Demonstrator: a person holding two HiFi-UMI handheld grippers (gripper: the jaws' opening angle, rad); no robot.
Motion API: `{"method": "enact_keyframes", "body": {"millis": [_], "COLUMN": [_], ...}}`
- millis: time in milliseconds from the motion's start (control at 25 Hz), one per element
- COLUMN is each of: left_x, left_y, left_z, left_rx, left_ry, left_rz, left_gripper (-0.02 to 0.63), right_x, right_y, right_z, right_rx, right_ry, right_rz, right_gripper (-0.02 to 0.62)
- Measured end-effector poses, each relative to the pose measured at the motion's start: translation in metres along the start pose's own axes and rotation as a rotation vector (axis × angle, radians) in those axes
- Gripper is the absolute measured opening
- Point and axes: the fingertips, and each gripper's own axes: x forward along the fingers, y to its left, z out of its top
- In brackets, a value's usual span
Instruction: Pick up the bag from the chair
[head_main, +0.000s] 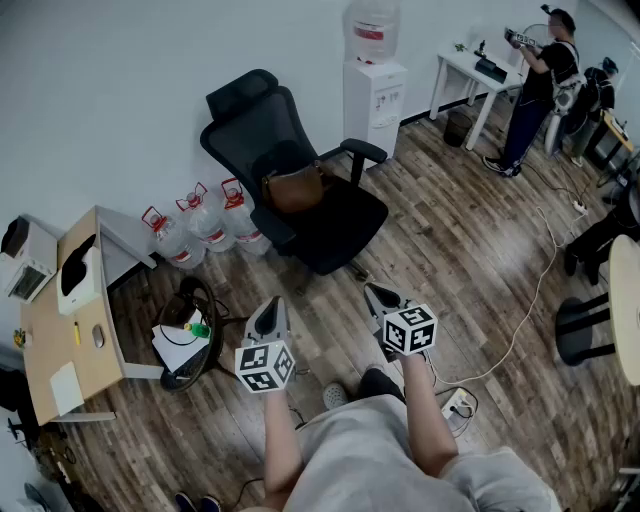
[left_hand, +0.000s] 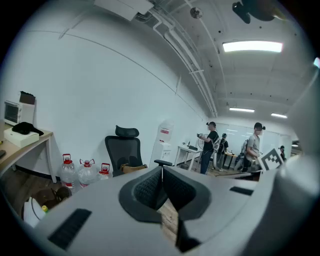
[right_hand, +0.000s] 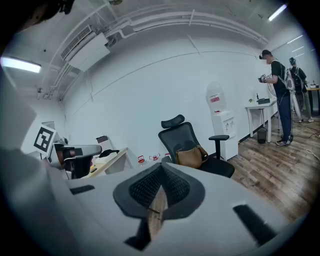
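Observation:
A brown bag (head_main: 292, 188) leans upright against the backrest of a black office chair (head_main: 335, 222); the right gripper view shows the bag (right_hand: 190, 156) on that chair (right_hand: 220, 166) too. In the left gripper view only the bag's top (left_hand: 131, 168) peeks over the jaws. My left gripper (head_main: 269, 313) and right gripper (head_main: 381, 297) hover side by side, well short of the chair. Both are shut with nothing between their jaws, as each gripper's own view confirms: left gripper (left_hand: 161, 172), right gripper (right_hand: 161, 171).
Three water jugs (head_main: 208, 228) stand by the wall left of the chair. A wooden desk (head_main: 85, 340) and a bin (head_main: 188, 338) are at the left. A water dispenser (head_main: 374, 85) stands behind the chair. A person (head_main: 533, 88) stands at a white table. A cable (head_main: 520, 320) crosses the floor.

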Motion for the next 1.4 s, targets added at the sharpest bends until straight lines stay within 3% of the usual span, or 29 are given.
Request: {"method": "enact_keyframes", "body": {"millis": [360, 680, 800, 1000, 1400], "left_x": [-0.013, -0.017, -0.012, 0.006, 0.061], "left_y": [0.002, 0.007, 0.005, -0.001, 0.009], "left_z": [0.001, -0.003, -0.006, -0.011, 0.008], "left_rx": [0.008, -0.066, -0.072, -0.083, -0.067], "left_ry": [-0.005, -0.034, -0.027, -0.017, -0.017], "left_rz": [-0.019, -0.045, -0.051, -0.066, -0.047], "left_gripper": [0.006, 0.023, 0.109, 0.174, 0.209], "right_x": [-0.007, -0.022, -0.021, -0.014, 0.035], "right_y": [0.011, 0.013, 0.017, 0.009, -0.036], "right_z": [-0.003, -0.002, -0.009, -0.016, 0.014], "right_rx": [-0.005, 0.084, 0.066, 0.077, 0.123], "right_ry": [-0.01, -0.083, -0.046, -0.012, -0.014], "right_rz": [-0.019, -0.006, 0.04, 0.067, 0.103], "right_gripper": [0.005, 0.008, 0.089, 0.157, 0.224]}}
